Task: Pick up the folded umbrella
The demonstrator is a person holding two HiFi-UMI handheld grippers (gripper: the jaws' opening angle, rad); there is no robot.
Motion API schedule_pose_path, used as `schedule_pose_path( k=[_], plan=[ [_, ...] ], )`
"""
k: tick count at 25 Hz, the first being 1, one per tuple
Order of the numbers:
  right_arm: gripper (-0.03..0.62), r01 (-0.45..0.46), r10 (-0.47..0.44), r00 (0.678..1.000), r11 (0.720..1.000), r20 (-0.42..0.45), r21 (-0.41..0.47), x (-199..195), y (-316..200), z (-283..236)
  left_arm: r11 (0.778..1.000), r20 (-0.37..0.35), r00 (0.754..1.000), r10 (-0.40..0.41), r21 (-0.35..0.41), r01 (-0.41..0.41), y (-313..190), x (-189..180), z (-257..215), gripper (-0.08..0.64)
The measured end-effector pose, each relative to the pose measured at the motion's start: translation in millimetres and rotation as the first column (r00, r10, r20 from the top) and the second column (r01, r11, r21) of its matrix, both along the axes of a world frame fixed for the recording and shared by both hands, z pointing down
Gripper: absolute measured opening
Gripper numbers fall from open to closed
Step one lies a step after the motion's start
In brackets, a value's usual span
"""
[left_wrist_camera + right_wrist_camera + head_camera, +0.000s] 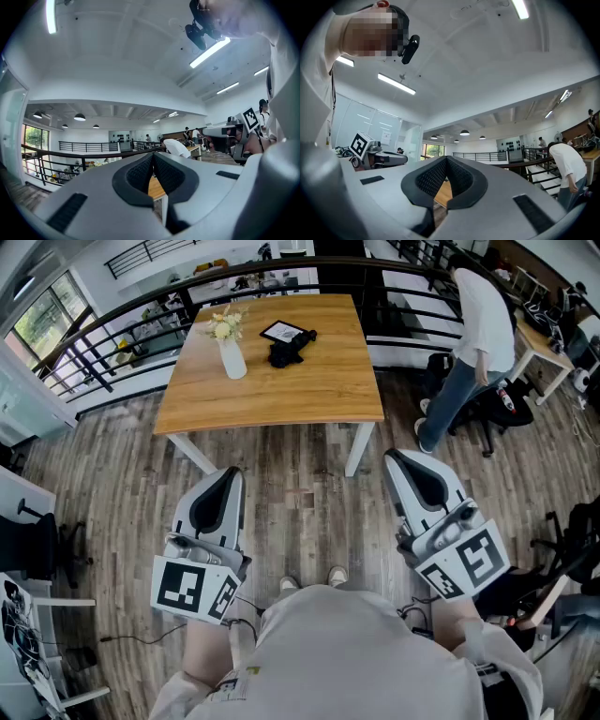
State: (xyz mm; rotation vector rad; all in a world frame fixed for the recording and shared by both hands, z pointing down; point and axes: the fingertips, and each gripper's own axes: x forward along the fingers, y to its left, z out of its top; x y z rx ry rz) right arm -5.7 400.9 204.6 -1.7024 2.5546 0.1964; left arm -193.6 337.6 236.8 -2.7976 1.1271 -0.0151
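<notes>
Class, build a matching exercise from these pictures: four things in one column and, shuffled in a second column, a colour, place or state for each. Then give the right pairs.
Column one
1. folded umbrella
2. vase
3. left gripper
4. person in a white shirt

Column two
A. white, holding pale flowers
B. bent over, to the right of the table
C. black, lying on the table
D. jaws shut, empty, above the floor

Pairs: 1-C, 2-A, 3-D, 4-B
</notes>
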Motion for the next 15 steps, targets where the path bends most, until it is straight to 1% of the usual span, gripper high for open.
schedule_pose_path(
  k=[3, 7, 12, 14, 15],
  plan=[
    [0.029, 0.010, -0.010, 1.000, 1.000, 0.011, -0.004, 10.2, -1.7, 1.3, 1.000, 0.001, 1.000, 0.009, -0.003, -0.009, -2.7, 12.2, -1.9, 0.018],
    [0.029, 0.014, -0.013, 1.000, 1.000, 0.004, -0.010, 23.0, -4.0, 5.8, 0.999, -0.018, 0.999, 0.037, 0.005, -0.037, -1.1, 30.1, -5.1, 0.018],
    [0.029, 0.020, -0.020, 1.000, 1.000, 0.012, -0.006, 39.1, -8.6, 9.6, 0.999, 0.007, 0.999, 0.043, -0.008, -0.043, -6.2, 49.7, 1.8, 0.018],
    [0.031, 0.010, -0.010, 0.999, 1.000, 0.030, 0.004, 47.0, -9.3, 8.2, 0.998, -0.013, 0.998, 0.058, -0.007, -0.058, -5.3, 56.3, 0.5, 0.018],
    [0.082, 0.012, -0.012, 0.999, 1.000, 0.031, 0.002, 49.5, -10.0, 8.2, 0.998, -0.029, 0.997, 0.069, -0.003, -0.069, -4.0, 60.2, -1.2, 0.018]
  ],
)
